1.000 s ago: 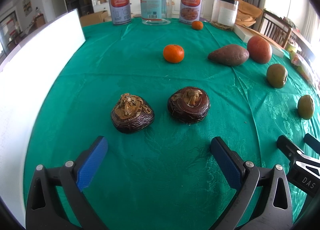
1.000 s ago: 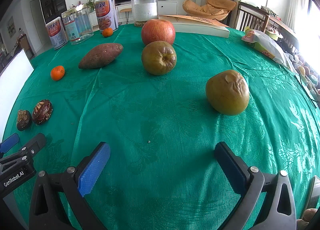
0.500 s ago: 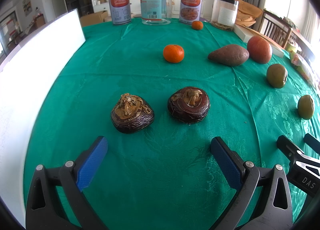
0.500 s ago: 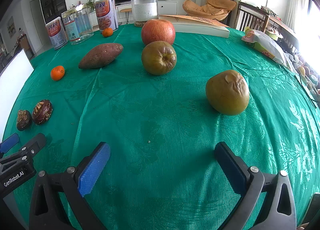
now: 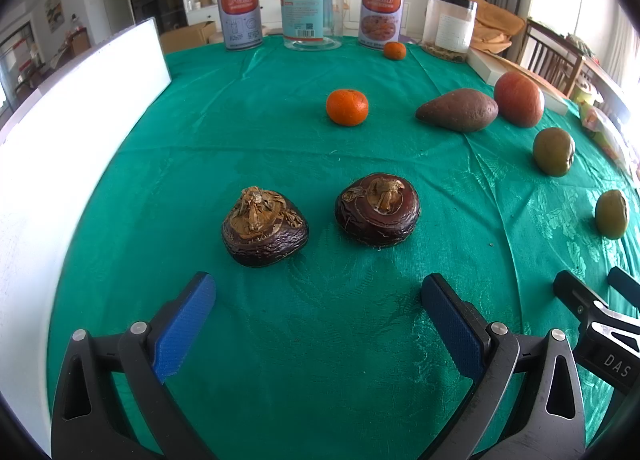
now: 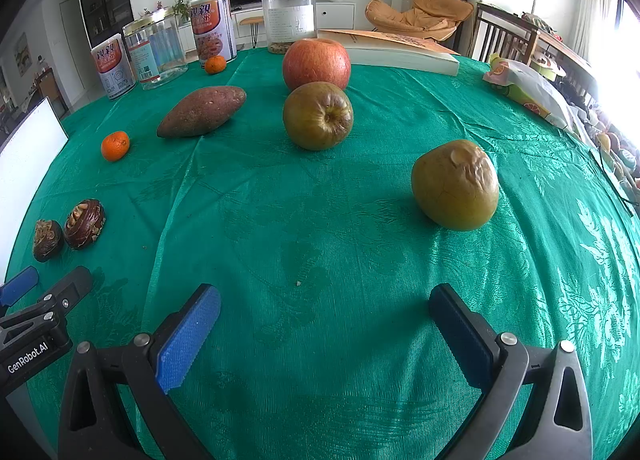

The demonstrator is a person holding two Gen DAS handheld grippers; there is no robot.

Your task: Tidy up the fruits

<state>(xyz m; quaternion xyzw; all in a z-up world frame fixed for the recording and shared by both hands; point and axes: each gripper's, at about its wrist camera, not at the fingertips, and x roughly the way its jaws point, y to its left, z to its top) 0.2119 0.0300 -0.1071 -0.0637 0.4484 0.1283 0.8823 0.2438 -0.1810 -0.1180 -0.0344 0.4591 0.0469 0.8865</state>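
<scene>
We are holding our left tool (image 5: pixel 318 294) spread wide and empty over the green table (image 5: pixel 280 360), and just ahead of it two dark water chestnuts (image 5: pixel 265 227) (image 5: pixel 378 210) are sitting side by side, slightly apart. Farther right, a tangerine (image 5: pixel 347 107), a sweet potato (image 6: pixel 202 111), a red apple (image 6: pixel 316 64) and two greenish apples (image 6: pixel 318 115) (image 6: pixel 455 184) are lying well apart, while our right tool (image 6: pixel 324 308) is hanging equally spread, gripping nothing

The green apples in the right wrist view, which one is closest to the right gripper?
The wrinkled green apple on the right, alone on the cloth. The other green apple sits farther back, just in front of the red apple.
</scene>
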